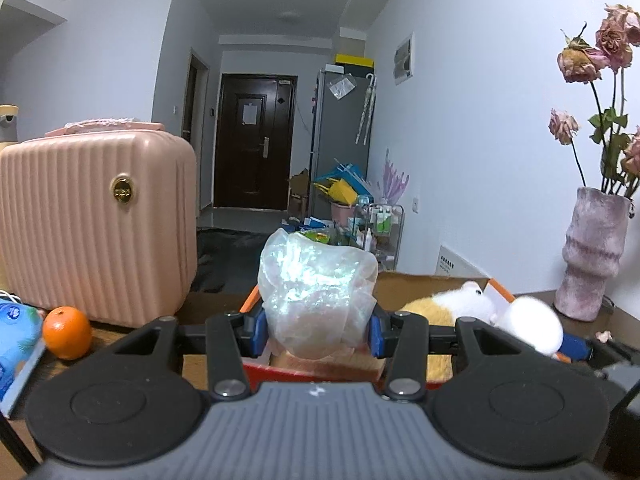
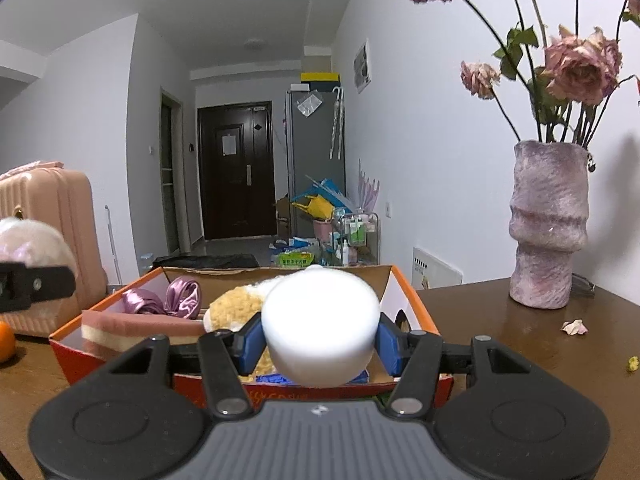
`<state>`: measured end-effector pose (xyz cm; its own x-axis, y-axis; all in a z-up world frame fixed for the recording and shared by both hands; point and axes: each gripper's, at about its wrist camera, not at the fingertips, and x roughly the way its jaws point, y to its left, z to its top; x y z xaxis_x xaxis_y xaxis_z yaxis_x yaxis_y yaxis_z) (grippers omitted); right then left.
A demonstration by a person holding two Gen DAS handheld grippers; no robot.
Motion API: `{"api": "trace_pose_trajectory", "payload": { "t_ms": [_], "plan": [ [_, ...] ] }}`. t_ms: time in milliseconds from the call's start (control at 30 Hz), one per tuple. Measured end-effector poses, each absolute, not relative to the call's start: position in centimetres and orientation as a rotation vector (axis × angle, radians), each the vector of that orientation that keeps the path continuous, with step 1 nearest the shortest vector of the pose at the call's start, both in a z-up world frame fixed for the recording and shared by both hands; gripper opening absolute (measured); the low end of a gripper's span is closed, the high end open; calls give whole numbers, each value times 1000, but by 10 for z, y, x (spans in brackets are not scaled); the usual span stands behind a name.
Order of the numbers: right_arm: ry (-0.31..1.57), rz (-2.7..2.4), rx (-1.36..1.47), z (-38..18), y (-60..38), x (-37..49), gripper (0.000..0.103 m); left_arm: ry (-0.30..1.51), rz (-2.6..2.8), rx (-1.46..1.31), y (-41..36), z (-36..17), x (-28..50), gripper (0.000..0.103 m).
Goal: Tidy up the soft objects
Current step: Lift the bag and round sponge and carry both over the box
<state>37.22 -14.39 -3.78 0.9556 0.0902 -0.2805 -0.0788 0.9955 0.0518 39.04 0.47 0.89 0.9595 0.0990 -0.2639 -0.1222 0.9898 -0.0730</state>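
My left gripper (image 1: pixel 318 334) is shut on a crumpled iridescent plastic bag (image 1: pixel 316 292) and holds it above the near left part of the orange cardboard box (image 1: pixel 500 286). My right gripper (image 2: pixel 318 342) is shut on a round white soft ball (image 2: pixel 320 328) above the box's near edge (image 2: pixel 120 364). The box holds a yellow and white plush toy (image 2: pixel 234 306), a purple satin scrunchie (image 2: pixel 176 294) and a pink and cream sponge (image 2: pixel 132 326). The white ball (image 1: pixel 534 326) and the plush toy (image 1: pixel 456 304) also show in the left wrist view. The bag shows at the left edge of the right wrist view (image 2: pixel 32 242).
A pink ribbed suitcase (image 1: pixel 96 220) stands on the brown table (image 2: pixel 520 344) at the left, with an orange (image 1: pixel 66 332) and a blue patterned item (image 1: pixel 16 336) beside it. A purple vase (image 2: pixel 548 224) of dried roses stands at the right, with fallen petals (image 2: pixel 574 326) near it.
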Motion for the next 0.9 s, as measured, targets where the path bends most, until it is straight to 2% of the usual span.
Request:
{"api": "trace_pose_trajectory", "payload": {
  "t_ms": [900],
  "plan": [
    [358, 56, 65, -48, -158, 447, 56, 299, 193, -67, -8, -8, 487, 46]
  ]
}}
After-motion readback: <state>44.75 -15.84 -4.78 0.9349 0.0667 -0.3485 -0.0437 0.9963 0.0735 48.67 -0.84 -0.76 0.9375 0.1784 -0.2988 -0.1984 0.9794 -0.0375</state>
